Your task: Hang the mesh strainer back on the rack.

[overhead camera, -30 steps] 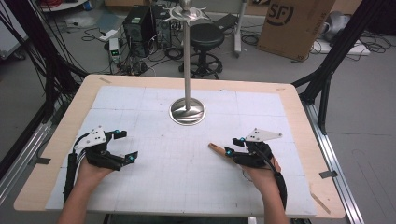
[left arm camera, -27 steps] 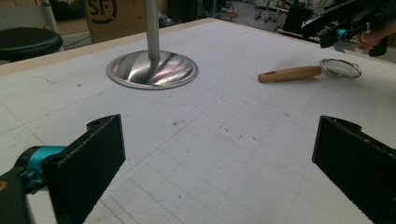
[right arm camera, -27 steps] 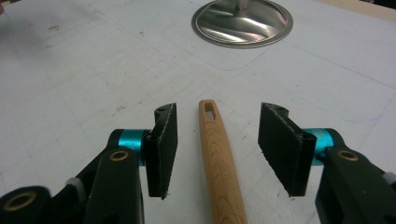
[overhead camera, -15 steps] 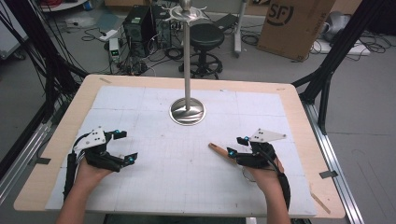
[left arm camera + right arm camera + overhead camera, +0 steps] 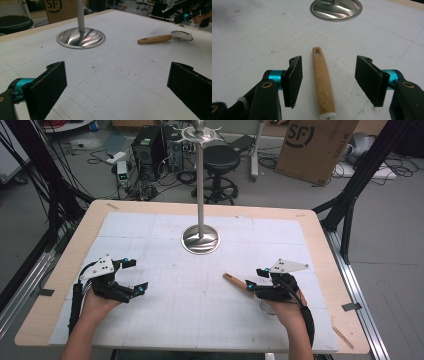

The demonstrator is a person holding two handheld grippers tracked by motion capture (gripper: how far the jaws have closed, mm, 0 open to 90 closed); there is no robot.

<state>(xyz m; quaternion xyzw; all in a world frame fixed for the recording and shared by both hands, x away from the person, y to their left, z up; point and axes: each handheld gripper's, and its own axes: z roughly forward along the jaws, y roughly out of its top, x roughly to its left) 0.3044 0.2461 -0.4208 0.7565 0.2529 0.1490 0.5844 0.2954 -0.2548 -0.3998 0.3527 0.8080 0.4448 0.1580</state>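
Since the earlier frames, only the right gripper (image 5: 258, 280) has shifted, slightly forward over the wooden handle (image 5: 236, 282); the left gripper (image 5: 134, 276) rests unchanged on the white mat (image 5: 165, 315). Left: its jaws stand wide apart, holding nothing. Centre: the metal stand (image 5: 200, 239), a thin pole on a round polished base, rises well apart from both grippers. Right: the small strainer (image 5: 182, 35) lies flat on the mat, its pale grained handle (image 5: 322, 83) slotted at the far end and capped white at the near end. The right gripper's (image 5: 328, 82) jaws stand open on either side of the handle, touching nothing. In the high view the gripper and hand hide the mesh bowl. Beyond the table stand a cardboard box (image 5: 314, 145) and a black stool (image 5: 222, 160).
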